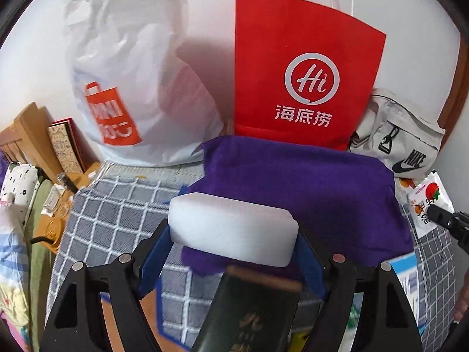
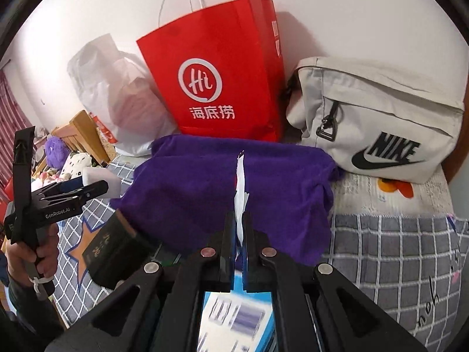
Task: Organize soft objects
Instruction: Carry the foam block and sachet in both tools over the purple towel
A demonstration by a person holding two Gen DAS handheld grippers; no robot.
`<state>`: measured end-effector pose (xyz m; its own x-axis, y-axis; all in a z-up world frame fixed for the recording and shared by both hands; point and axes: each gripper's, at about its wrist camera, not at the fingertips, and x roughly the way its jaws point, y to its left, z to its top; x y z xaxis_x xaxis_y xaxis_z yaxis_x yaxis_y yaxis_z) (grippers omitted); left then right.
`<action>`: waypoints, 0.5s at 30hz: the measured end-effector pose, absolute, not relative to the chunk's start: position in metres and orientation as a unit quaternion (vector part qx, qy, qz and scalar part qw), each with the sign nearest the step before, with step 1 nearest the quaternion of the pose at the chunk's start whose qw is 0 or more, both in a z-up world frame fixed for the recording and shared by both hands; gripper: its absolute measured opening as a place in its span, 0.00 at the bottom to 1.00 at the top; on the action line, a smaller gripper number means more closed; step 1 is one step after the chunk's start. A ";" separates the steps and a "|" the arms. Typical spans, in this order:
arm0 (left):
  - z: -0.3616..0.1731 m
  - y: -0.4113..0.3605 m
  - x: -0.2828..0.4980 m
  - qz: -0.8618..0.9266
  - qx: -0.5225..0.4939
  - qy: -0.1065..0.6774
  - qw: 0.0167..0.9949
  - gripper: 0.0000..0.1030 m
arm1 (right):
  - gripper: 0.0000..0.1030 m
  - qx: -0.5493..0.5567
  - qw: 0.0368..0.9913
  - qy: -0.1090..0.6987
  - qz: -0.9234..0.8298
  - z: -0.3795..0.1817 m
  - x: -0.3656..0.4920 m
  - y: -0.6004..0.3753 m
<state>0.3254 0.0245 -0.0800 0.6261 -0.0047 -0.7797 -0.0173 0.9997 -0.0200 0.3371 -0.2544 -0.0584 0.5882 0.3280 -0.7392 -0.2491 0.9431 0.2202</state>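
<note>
The white foam block (image 1: 233, 228) is grasped between the left gripper (image 1: 234, 243) pads above the purple fleece cloth (image 1: 296, 193); the right gripper (image 2: 239, 228) is clenched on a thin snack packet (image 2: 241, 193). Squeezing should be kept light, and both carried low

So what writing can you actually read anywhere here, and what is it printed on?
"Hi 海底捞": red paper bag.
"NIKE": pale grey fabric pouch.
"GenRobot.AI": black left gripper.
"MINI", partly readable: white plastic bag.
Dark box, snack packet, blue-edged sheet: blurred.
</note>
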 end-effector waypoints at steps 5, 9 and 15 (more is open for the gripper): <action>-0.088 0.017 0.359 -0.002 -0.025 0.438 0.899 0.76 | 0.03 0.050 0.885 0.432 0.166 -0.067 0.371 -0.253; -0.093 0.011 0.384 -0.004 -0.023 0.443 0.896 0.76 | 0.03 0.050 0.879 0.442 0.170 -0.079 0.396 -0.251; -0.104 0.008 0.420 -0.002 -0.026 0.449 0.893 0.76 | 0.03 0.061 0.862 0.471 0.176 -0.111 0.423 -0.253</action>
<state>0.4204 0.0082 -0.1043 0.5969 -0.0264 -0.8019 -0.0202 0.9986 -0.0480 0.4229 -0.2535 -0.1113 0.4950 0.3610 -0.7903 -0.2463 0.9306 0.2708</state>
